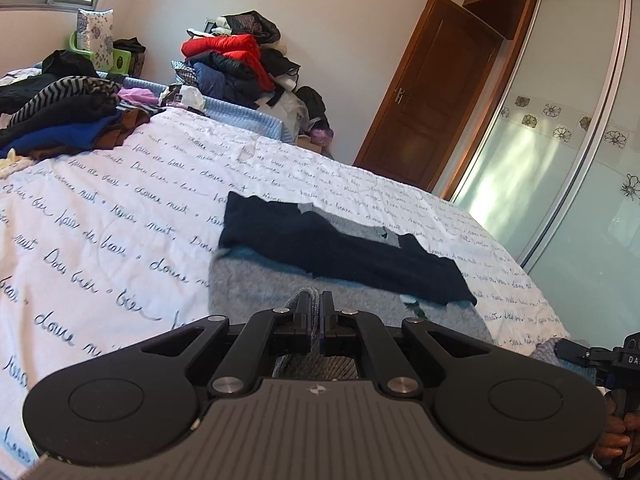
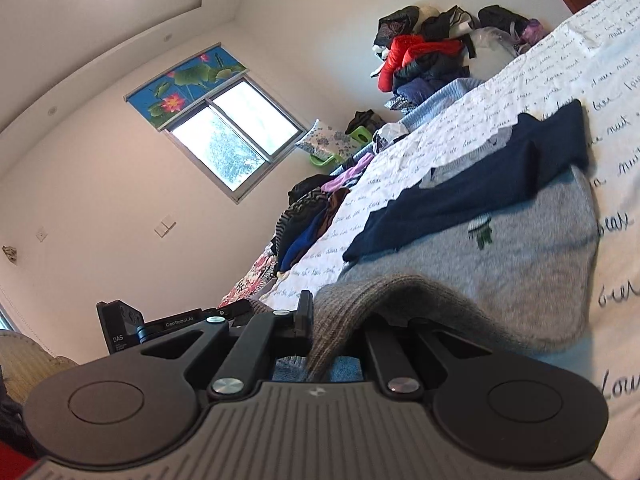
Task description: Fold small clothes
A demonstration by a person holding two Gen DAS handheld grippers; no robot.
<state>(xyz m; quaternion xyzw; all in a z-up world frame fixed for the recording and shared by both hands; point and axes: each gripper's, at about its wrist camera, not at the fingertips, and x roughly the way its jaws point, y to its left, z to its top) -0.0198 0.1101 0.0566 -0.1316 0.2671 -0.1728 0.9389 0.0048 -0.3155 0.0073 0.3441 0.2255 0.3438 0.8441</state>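
Sweater, grey knit with navy sleeves, lies spread on the bed's white script-printed cover. Both navy sleeves are folded across the grey body; a small green embroidered motif shows on the chest.

Left gripper: jaws clenched on a bunched fold of the grey ribbed hem, with the knit pinched between the two black fingers and more of it hanging beneath them.

Right gripper: jaws clenched on the same hem. The grey ribbed edge drapes over the far finger and hides it; only the near finger is visible. The hem is raised off the cover at this grip, while the rest of the body lies on the bed.

In the left wrist view, the right gripper appears at the lower right edge, with part of a hand around its handle.

Surroundings: one pile of mixed clothes on the far side of the bed; a second heap with a red jacket against the wall; a wooden door; frosted sliding wardrobe doors; a window under a lotus-print blind.
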